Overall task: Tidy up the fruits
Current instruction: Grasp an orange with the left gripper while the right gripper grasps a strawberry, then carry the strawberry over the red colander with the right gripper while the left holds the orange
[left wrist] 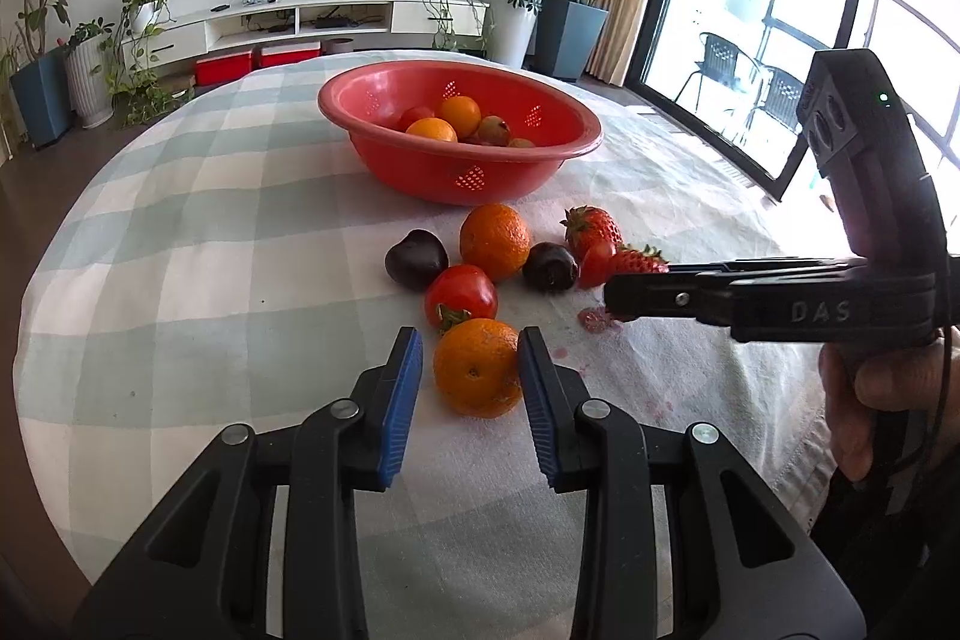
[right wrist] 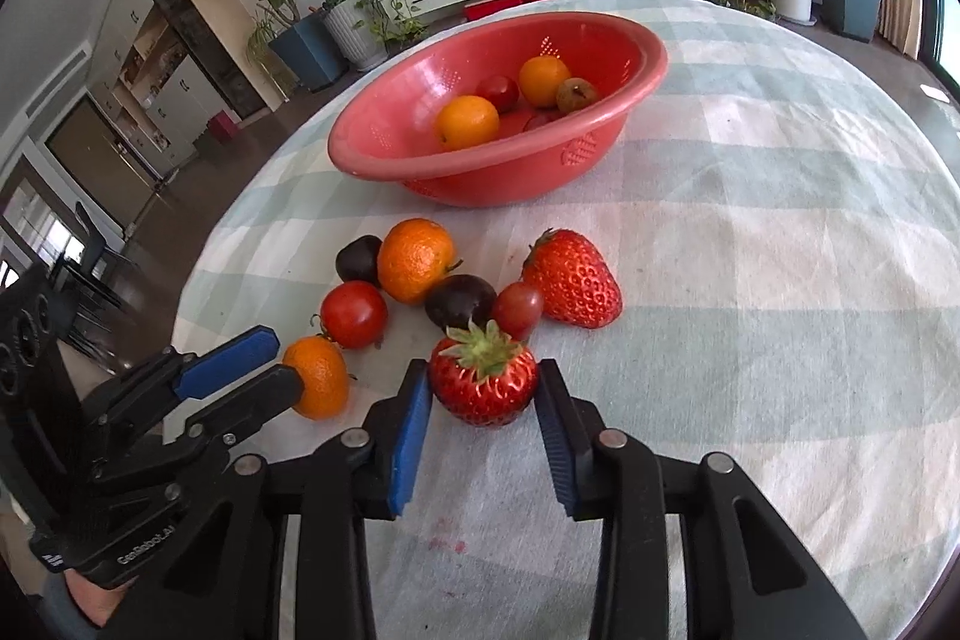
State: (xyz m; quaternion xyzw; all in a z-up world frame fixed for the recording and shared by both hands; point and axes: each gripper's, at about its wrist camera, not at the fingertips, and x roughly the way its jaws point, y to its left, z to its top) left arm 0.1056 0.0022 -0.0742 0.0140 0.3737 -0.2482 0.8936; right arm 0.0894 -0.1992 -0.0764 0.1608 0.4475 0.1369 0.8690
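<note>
Blue-padded, our left gripper brackets the near orange and our right gripper the strawberry, jaws apart, both fruits seemingly bound for the red basin.

Both grippers: left gripper and right gripper were black plastic, silver screws, ribbed blue pads. White "DAS" lettering, green light, bare-skinned hand.

Both grippers lay low and level, the left gripper and right gripper each with jaws parted.
</note>
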